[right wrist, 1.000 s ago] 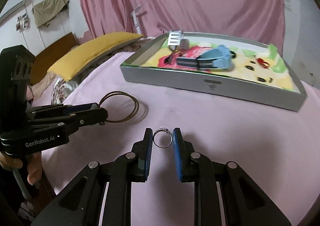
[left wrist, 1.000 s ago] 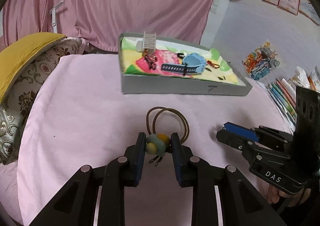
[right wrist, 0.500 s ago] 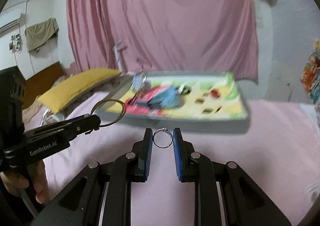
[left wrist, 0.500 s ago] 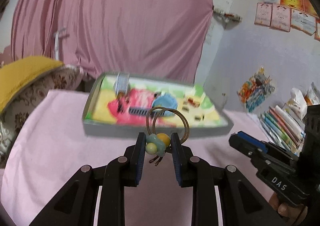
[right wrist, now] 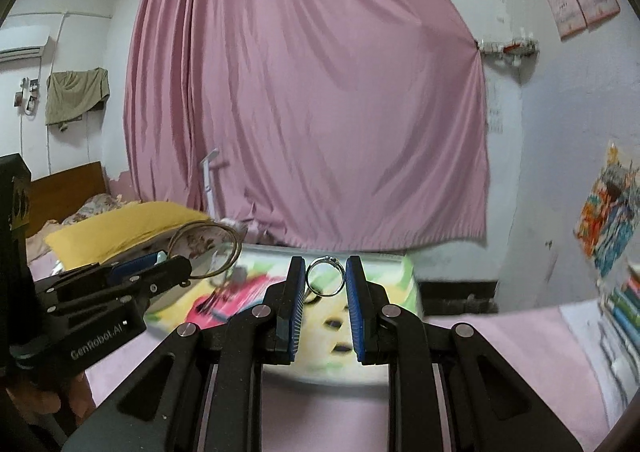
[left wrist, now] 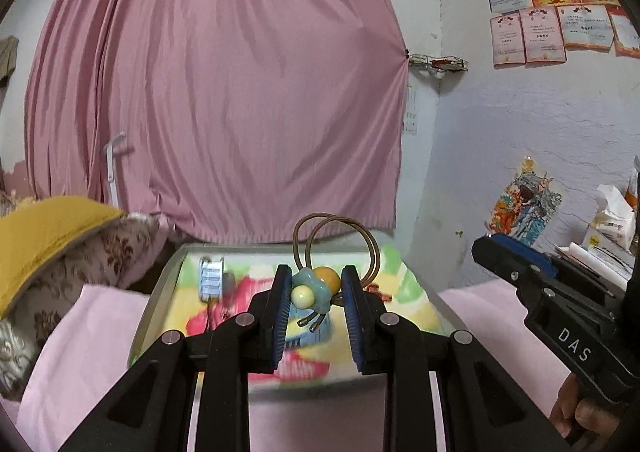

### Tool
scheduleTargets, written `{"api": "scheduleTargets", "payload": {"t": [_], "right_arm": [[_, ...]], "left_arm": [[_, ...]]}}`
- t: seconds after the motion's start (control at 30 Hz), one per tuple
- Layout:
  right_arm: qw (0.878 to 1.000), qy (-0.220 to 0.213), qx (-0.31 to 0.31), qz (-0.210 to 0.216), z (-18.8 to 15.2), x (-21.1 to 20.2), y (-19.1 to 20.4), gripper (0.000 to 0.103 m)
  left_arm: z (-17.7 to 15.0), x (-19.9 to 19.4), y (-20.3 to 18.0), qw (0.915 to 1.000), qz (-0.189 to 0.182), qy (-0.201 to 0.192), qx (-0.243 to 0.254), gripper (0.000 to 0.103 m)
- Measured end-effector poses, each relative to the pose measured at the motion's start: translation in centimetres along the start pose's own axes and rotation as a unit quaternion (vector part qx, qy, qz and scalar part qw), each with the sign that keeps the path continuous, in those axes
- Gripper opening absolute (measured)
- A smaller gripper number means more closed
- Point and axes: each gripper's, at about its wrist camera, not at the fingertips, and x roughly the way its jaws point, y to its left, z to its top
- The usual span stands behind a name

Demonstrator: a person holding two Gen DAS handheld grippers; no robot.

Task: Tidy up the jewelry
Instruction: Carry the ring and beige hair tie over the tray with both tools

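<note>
Pink cloth (left wrist: 92, 332) covers the surface in front of us, and a grey tray (left wrist: 156, 292) with a bright, multicoloured lining sits on it, blurred in both views. In our left hand, the left gripper (left wrist: 316, 292) is clenched on a hair tie (left wrist: 336, 248): its blue pads squeeze the knot of beads, one cream, one orange and one pale blue, while two brown elastic loops stand up above the fingertips. The hair tie hangs in the air above the tray, touching nothing else. A silver-white comb-like clip (left wrist: 211, 278) and other blurred pieces lie in the tray.

In our right hand, the right gripper (right wrist: 325, 284) is closed on a thin silver ring (right wrist: 325, 276), held upright between its blue pads so that we look straight through the hoop. The ring is also in the air, over the near part of the tray (right wrist: 344, 380). From this side we see the left gripper (right wrist: 176, 266) to the left, its brown loops (right wrist: 208, 248) sticking out past the tip.

A pink curtain (left wrist: 224, 91) fills the wall behind. A yellow cushion (left wrist: 44, 228) lies at left.
</note>
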Motion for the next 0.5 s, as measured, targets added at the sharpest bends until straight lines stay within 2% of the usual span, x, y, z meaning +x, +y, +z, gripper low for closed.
{"api": "scheduleTargets", "payload": {"t": [0.13, 0.27, 0.5], "right_arm": [[1.000, -0.011, -0.001, -0.012, 0.8, 1.8, -0.7, 0.018], [1.000, -0.002, 0.010, -0.020, 0.9, 4.0, -1.8, 0.018], [0.997, 0.063, 0.035, -0.017, -0.2, 9.2, -3.8, 0.018]], "left_arm": [[0.6, 2.2, -0.6, 0.9999, 0.003, -0.011, 0.002, 0.024], [0.7, 4.8, -0.9, 0.9999, -0.003, 0.007, -0.007, 0.024], [-0.4, 8.9, -1.1, 0.9977, -0.008, 0.064, -0.018, 0.024]]}}
